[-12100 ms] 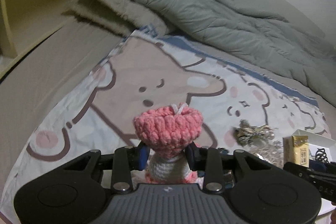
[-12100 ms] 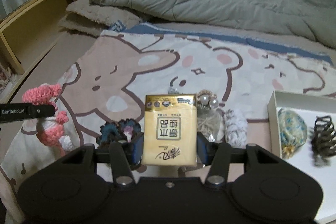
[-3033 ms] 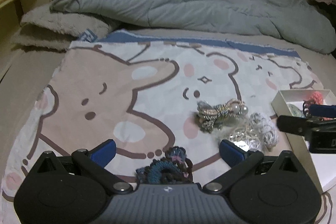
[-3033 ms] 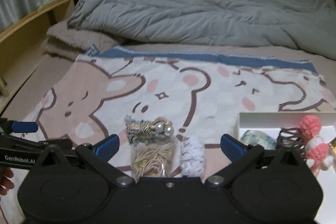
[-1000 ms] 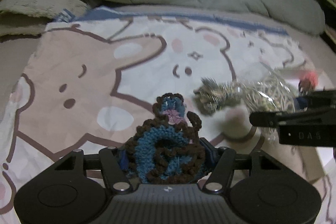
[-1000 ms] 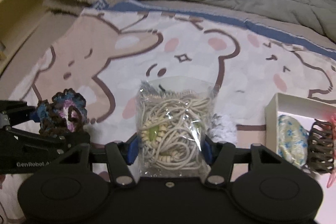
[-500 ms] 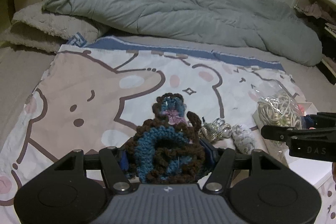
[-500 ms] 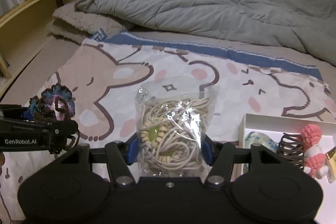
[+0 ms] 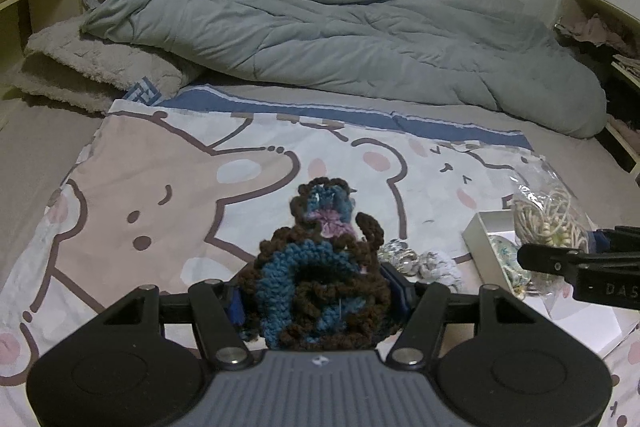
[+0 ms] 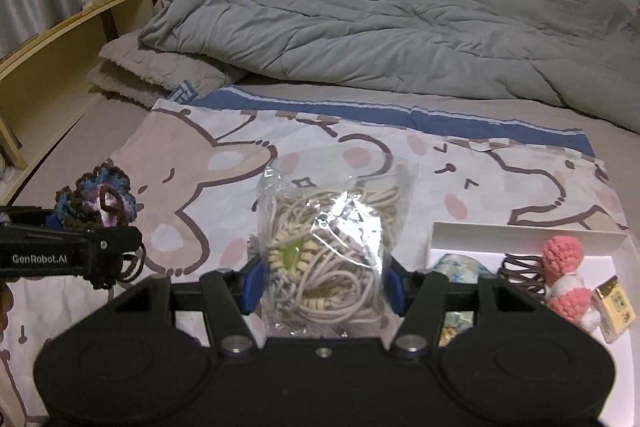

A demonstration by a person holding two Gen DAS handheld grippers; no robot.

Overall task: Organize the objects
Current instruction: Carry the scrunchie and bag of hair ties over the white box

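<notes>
Left wrist view: the left gripper [image 9: 318, 301] has its jaws clamped on the scrunchie [image 9: 320, 287], a brown-and-blue crochet piece held clear above the bear blanket [image 9: 180, 187], presumably so it can be carried to the box [image 9: 478, 227]. The box lies to the right of the scrunchie, and two small hair ties [image 9: 416, 263] rest on the blanket between them. The right gripper's arm crosses in just over the box with its bag.

Compared with a second ago, the blanket looks farther below, the box has come into sight, and more of the grey duvet [image 9: 360, 39] shows.

Right wrist view: the right gripper [image 10: 324, 287] is clamped on the bag [image 10: 328, 247], a clear pouch of cream cords held upright for the same trip, I judge. The box [image 10: 520, 231] sits right of the bag and already holds a doll [image 10: 564, 275], a claw clip [image 10: 520, 271], a yellow packet [image 10: 614, 307] and a floral pouch [image 10: 460, 265]. The scrunchie hangs far to the box's left.

Since three seconds ago, when these jaws stood wide and empty, the bag has left the blanket.
</notes>
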